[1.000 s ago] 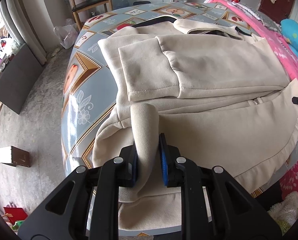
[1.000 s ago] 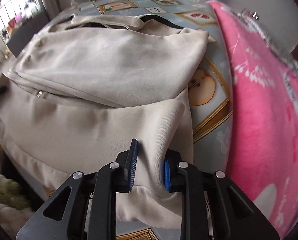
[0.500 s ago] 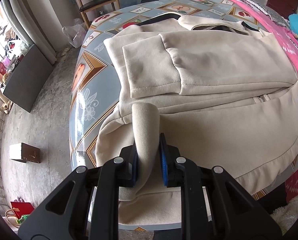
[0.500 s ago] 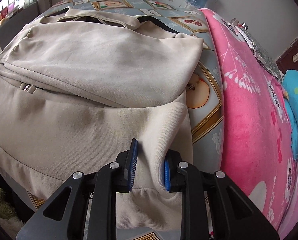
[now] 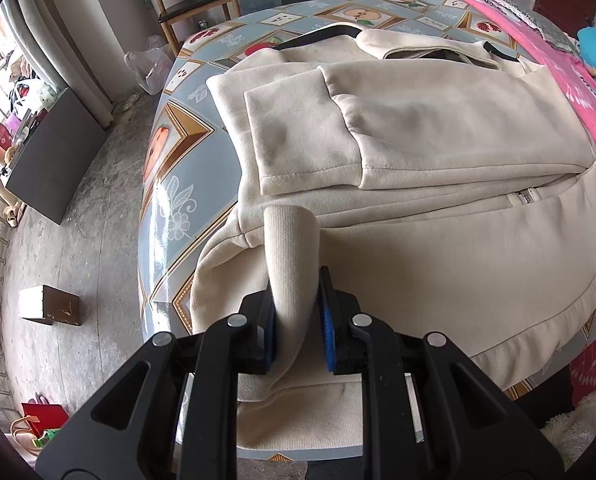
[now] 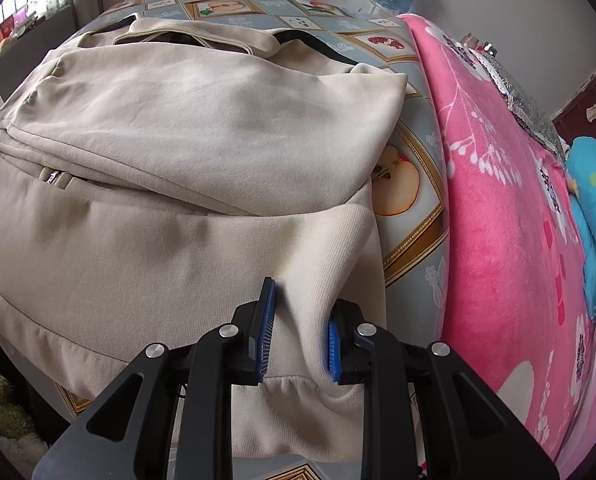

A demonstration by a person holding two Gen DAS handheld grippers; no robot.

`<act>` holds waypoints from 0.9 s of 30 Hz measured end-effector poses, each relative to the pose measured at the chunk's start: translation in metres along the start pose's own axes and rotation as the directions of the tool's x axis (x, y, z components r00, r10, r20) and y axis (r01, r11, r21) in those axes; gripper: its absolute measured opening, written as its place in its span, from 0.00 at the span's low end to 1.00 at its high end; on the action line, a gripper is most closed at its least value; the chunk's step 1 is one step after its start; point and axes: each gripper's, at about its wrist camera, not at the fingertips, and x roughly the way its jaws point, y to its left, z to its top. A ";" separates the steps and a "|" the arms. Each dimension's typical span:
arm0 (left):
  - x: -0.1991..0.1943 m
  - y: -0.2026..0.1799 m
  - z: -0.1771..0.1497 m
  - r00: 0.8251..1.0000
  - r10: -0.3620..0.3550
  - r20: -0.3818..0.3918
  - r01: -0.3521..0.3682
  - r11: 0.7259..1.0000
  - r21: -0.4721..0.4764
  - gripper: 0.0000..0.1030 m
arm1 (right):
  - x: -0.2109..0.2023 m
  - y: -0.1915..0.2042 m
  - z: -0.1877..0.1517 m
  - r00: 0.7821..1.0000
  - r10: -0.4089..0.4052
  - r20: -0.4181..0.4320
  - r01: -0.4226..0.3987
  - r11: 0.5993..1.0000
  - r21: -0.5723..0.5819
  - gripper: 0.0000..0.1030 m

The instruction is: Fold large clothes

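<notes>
A large cream zip jacket (image 5: 438, 136) lies spread over the patterned table (image 5: 170, 184), sleeves folded across its chest. My left gripper (image 5: 297, 312) is shut on a pinched ridge of the ribbed hem at the jacket's near left corner, which stands up between the blue pads. In the right wrist view the same jacket (image 6: 202, 120) fills the table, and my right gripper (image 6: 298, 324) is shut on a bunched fold of the hem at its near right corner. The zipper pull (image 6: 52, 177) shows at mid-left.
A pink floral blanket (image 6: 498, 208) runs along the table's right side, with a blue cushion (image 6: 594, 184) beyond. A wooden chair (image 5: 194, 4), a dark board (image 5: 54, 156) and a small box (image 5: 50, 305) stand on the concrete floor to the left.
Both views have tilted slightly, showing more of the far table and room. Both grippers keep the same pinch on the hem; the jacket has not visibly shifted.
</notes>
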 end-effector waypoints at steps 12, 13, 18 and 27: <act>0.001 0.000 0.000 1.000 0.001 -0.001 -0.001 1.000 0.000 0.17 | 0.000 0.000 0.000 1.000 -0.002 -0.001 0.002 1.000 0.000 0.22; 0.001 0.000 0.000 1.000 0.001 -0.001 -0.001 1.000 0.000 0.17 | 0.000 0.000 0.000 1.000 -0.001 -0.001 0.001 1.000 0.000 0.22; 0.001 0.000 0.001 1.000 0.000 -0.002 0.000 1.000 0.000 0.17 | 0.000 0.000 0.000 1.000 -0.002 -0.001 0.002 1.000 0.000 0.22; 0.002 0.000 0.001 1.000 -0.002 0.000 0.002 1.000 -0.002 0.17 | 0.000 0.000 0.001 1.000 -0.003 0.006 0.003 1.000 0.001 0.22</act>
